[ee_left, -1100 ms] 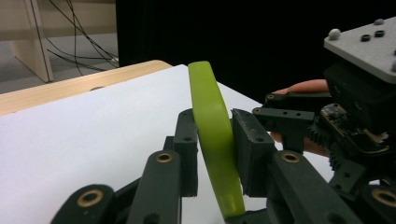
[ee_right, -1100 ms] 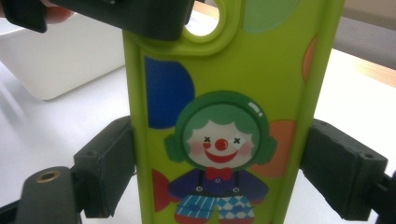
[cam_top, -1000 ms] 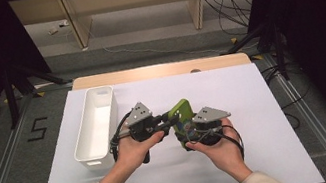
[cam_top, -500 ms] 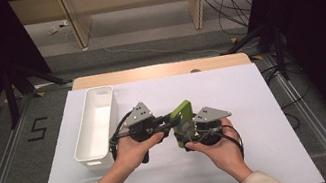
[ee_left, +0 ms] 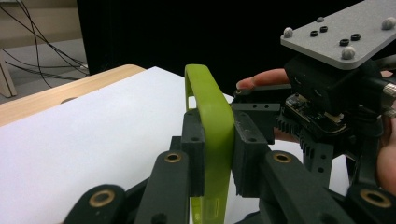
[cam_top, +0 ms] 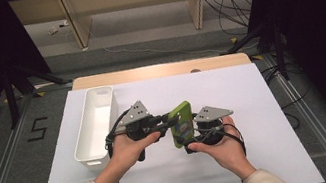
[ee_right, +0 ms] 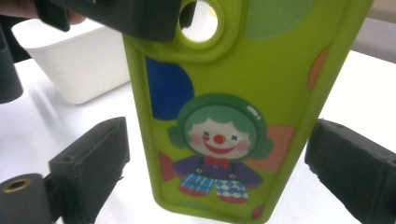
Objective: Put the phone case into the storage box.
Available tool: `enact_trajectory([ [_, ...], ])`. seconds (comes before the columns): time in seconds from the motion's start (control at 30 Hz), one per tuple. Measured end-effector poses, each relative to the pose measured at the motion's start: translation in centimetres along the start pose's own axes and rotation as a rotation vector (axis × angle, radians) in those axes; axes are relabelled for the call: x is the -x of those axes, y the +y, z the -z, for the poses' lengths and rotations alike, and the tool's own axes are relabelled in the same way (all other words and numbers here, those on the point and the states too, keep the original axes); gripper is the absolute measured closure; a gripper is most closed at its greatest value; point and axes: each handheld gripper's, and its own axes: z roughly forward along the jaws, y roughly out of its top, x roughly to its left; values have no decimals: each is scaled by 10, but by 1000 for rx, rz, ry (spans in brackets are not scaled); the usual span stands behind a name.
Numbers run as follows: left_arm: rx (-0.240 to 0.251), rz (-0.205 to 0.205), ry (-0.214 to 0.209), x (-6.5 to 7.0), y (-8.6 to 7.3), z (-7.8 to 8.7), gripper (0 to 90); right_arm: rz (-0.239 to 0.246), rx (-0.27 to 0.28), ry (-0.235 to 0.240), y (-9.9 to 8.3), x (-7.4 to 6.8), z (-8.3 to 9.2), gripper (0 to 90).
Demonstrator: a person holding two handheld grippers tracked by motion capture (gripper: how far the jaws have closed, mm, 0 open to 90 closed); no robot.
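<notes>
phone case (cam_top: 181, 124) is clenched by the left tool (ee_left: 212, 154); the right tool (ee_right: 219, 168), just opened, stands released and should back away straight.

A "5" is marked on the floor (cam_top: 35, 129).

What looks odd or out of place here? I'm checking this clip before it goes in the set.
Nothing stands out. The green phone case is held off the table, clamped on its edge by the left tool; the right tool has just been opening and its pads stand clear of it. The white bin sits upright, undamaged.
</notes>
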Motion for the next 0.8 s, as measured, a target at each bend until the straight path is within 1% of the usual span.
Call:
enact_trajectory([
  [0.07,-1,-8,-4,-1,1,2,772,2,3,15,-1,0,0,57],
  [0.13,-2,-10,-8,-1,1,2,771,4,6,19,-1,0,0,57],
  [0.2,-5,-18,-23,-2,2,4,771,12,9,35,-1,0,1,55],
  [0.23,-5,-18,-23,-2,2,4,771,12,9,35,-1,0,1,55],
  [0.27,-8,-29,-36,-3,3,6,771,17,13,45,-1,1,3,55],
  [0.33,-10,-33,-39,-3,4,7,771,20,18,48,-1,1,4,55],
  [0.37,-12,-42,-47,-4,4,9,771,30,23,65,-1,1,6,54],
  [0.43,-12,-46,-54,-5,5,12,771,37,31,81,-1,1,8,54],
  [0.63,-15,-55,-85,-7,5,18,771,59,27,138,-5,3,12,64],
  [0.7,-15,-58,-90,-8,5,19,771,76,22,161,-6,3,12,70],
  [0.8,-3,-73,-112,-10,7,24,771,102,16,204,-8,3,12,81],
])
